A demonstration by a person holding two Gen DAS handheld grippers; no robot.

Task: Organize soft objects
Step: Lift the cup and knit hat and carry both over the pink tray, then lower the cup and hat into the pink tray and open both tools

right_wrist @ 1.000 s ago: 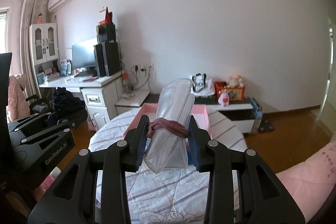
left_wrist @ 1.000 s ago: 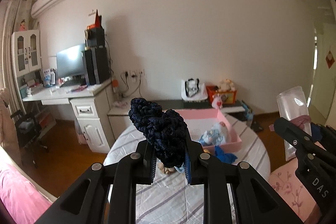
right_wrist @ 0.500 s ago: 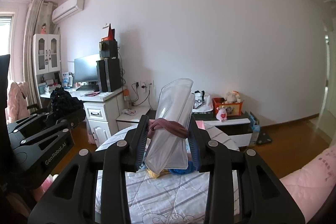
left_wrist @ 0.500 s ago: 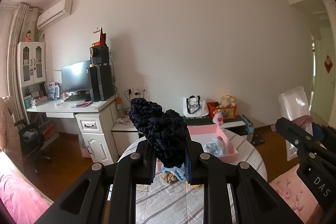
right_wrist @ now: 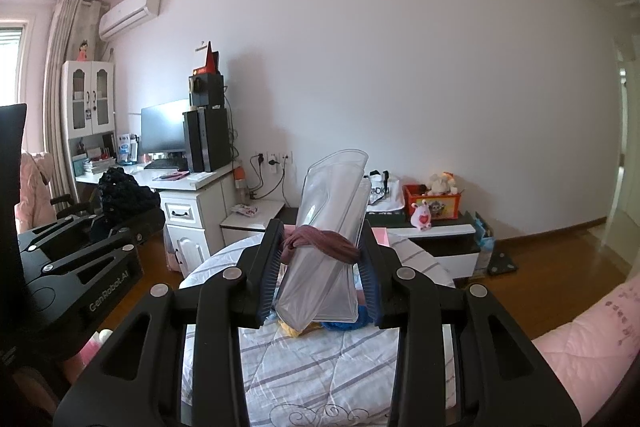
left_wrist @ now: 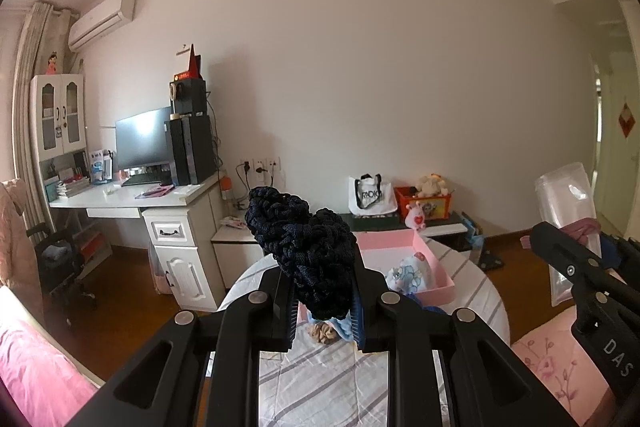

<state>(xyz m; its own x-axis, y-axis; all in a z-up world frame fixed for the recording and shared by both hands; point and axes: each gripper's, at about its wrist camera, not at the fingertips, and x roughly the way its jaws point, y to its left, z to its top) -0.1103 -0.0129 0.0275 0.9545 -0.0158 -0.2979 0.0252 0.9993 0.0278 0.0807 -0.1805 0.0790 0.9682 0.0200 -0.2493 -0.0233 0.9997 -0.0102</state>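
the left gripper (left_wrist: 323, 301) clamped a dark navy knitted bundle (left_wrist: 308, 251); the right gripper (right_wrist: 319, 277) pinched a clear plastic bag (right_wrist: 328, 239) above the striped counter (right_wrist: 320, 367).

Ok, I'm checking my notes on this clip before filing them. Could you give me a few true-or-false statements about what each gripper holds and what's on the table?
1. The left gripper is shut on a dark blue knitted item. True.
2. The right gripper is empty. False: it clamps a clear plastic bag with a maroon cloth around it.
3. The pink box on the striped table is empty. False: a pale blue-patterned soft item lies inside.
4. A computer monitor stands on the white desk. True.
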